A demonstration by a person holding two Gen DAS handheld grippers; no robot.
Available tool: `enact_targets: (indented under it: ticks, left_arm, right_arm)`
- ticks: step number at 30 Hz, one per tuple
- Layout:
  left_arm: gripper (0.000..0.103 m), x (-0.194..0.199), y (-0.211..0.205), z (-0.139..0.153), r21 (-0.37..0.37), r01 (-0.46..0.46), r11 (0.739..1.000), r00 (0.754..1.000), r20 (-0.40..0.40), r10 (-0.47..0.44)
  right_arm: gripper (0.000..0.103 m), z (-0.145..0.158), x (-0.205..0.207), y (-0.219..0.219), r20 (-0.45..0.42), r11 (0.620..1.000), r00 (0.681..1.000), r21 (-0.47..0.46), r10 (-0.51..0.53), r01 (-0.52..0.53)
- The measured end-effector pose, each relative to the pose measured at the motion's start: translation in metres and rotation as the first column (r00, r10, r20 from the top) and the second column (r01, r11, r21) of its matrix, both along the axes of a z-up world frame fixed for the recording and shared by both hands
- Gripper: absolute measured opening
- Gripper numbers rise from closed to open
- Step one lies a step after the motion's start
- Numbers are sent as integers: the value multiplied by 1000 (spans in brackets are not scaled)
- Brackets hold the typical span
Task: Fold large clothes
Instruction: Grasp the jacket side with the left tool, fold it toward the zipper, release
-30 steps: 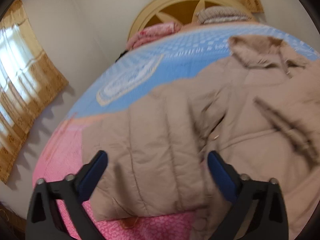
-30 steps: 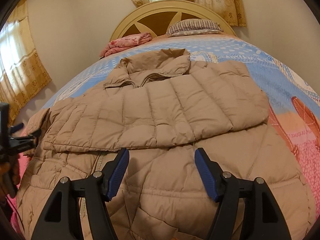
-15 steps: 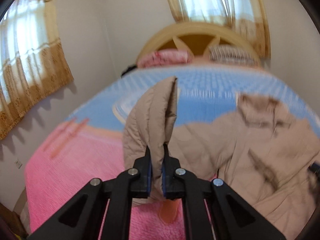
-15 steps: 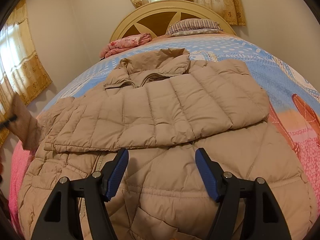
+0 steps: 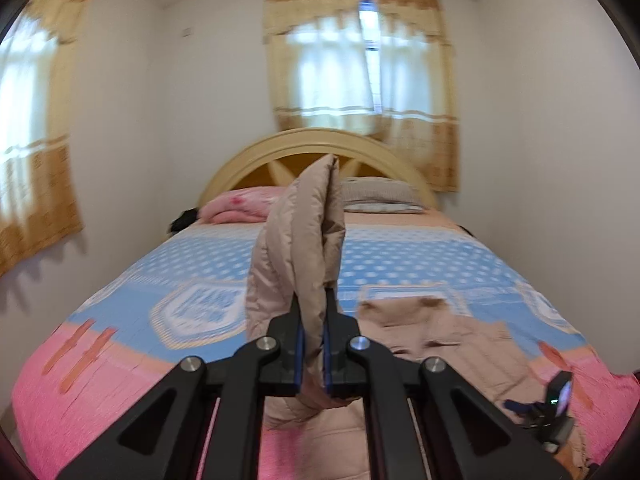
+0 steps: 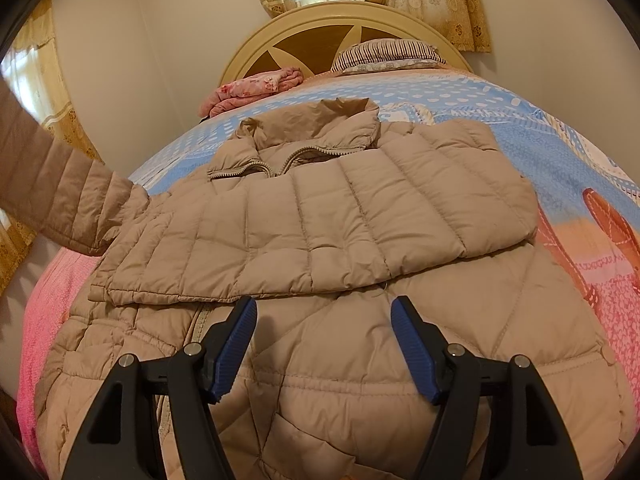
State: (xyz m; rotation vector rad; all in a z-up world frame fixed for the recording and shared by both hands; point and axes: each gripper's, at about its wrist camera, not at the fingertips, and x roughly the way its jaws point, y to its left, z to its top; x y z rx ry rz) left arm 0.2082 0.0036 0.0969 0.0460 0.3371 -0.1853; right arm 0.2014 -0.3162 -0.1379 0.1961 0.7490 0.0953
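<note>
Now clamped tight in left gripper (image 5: 311,354): sleeve (image 5: 298,252) lifted off jacket (image 6: 320,240) spread on bed (image 5: 120,300), body lying rightward; right gripper (image 6: 324,344) agape, empty, poised over hem

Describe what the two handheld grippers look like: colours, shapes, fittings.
Both are alike. The left gripper and the right gripper each have two matte black angular arms with triangular cut-outs, joined by round silver bolts. Each finger ends in a blue pad, ribbed on its inner face. No cables or markings show, and no hand or sleeve of the person is in view.
</note>
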Motion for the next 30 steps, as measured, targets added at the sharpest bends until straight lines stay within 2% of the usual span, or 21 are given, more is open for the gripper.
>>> enact_targets:
  ticks: [4, 7, 9, 11, 15, 20, 21, 23, 24, 25, 26, 27, 28, 30]
  left_arm:
    - [7, 11, -50, -6, 37, 81, 996, 997, -16, -80]
    - [7, 24, -90, -22, 74, 130, 989, 991, -45, -127]
    - [7, 33, -118, -37, 77, 166, 983, 984, -83, -160]
    - [7, 47, -148, -58, 111, 179, 978, 980, -111, -166]
    - [7, 66, -193, -97, 83, 247, 965, 949, -221, -224]
    - [7, 64, -219, -128, 56, 304, 951, 915, -296, -275]
    - [12, 65, -223, -133, 68, 304, 950, 911, -313, -269]
    - [13, 65, -226, -139, 73, 317, 945, 902, -330, -278]
    - [17, 64, -226, -140, 79, 322, 944, 901, -333, -280]
    - [27, 62, -225, -138, 88, 320, 943, 902, -334, -275]
    - [33, 59, -224, -135, 86, 324, 942, 902, -327, -281]
    - [46, 54, -220, -129, 75, 334, 939, 905, -304, -298]
    - [66, 53, -218, -126, 74, 333, 940, 910, -285, -300]
    - [88, 47, -210, -115, 77, 303, 950, 937, -209, -282]
  right_arm:
    - [70, 1, -4, -2, 11, 1000, 1000, 15, -3, 3]
    - [70, 3, -6, -5, 21, 1000, 1000, 29, -9, 8]
    - [70, 3, -7, -6, 25, 999, 1000, 36, -10, 9]
    - [70, 4, -7, -5, 29, 999, 1000, 39, -10, 9]
    - [70, 5, -11, -11, 50, 998, 999, 67, -19, 16]
    - [70, 9, -22, -27, 105, 988, 992, 151, -62, 46]
    - [70, 9, -23, -28, 107, 986, 992, 157, -68, 50]
    - [71, 8, -22, -29, 100, 985, 992, 166, -71, 54]
    - [71, 8, -22, -29, 97, 985, 993, 165, -69, 53]
    - [71, 8, -21, -29, 97, 985, 993, 164, -68, 52]
    - [71, 8, -21, -29, 97, 985, 993, 164, -68, 51]
    - [71, 8, -21, -29, 98, 985, 993, 165, -69, 52]
    - [71, 8, -20, -30, 97, 985, 993, 166, -70, 53]
    - [71, 8, -20, -30, 95, 984, 993, 167, -72, 55]
